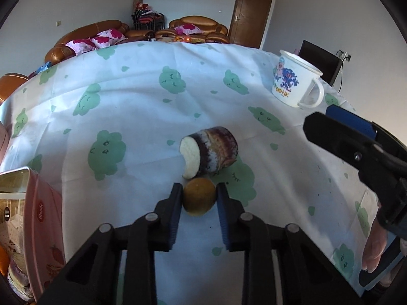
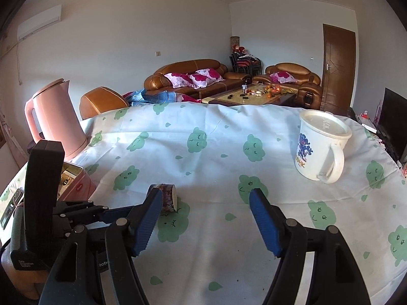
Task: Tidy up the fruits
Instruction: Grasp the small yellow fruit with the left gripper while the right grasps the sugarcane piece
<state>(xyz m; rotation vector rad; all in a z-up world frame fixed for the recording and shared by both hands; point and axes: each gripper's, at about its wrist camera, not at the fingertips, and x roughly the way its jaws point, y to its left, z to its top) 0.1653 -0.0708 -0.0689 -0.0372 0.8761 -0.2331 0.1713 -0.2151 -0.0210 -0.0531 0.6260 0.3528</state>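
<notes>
A small round brown fruit (image 1: 199, 198) rests on the cloud-print tablecloth (image 1: 142, 117), and my left gripper (image 1: 199, 186) is shut on it, a blue pad pressing each side. Just beyond it lies a short cut piece of purple sugarcane (image 1: 211, 151) on its side, pale cut end facing left. In the right wrist view the same sugarcane piece (image 2: 169, 197) shows behind my right gripper's left finger. My right gripper (image 2: 205, 193) is open with only cloth between its fingers; its black body (image 1: 356, 142) enters the left wrist view from the right.
A white lidded mug (image 2: 320, 145) with a blue cartoon print stands at the far right of the table. A pink kettle (image 2: 53, 119) and a pink tin box (image 2: 76, 180) sit at the left edge. A person's hand (image 1: 376, 241) holds the right gripper.
</notes>
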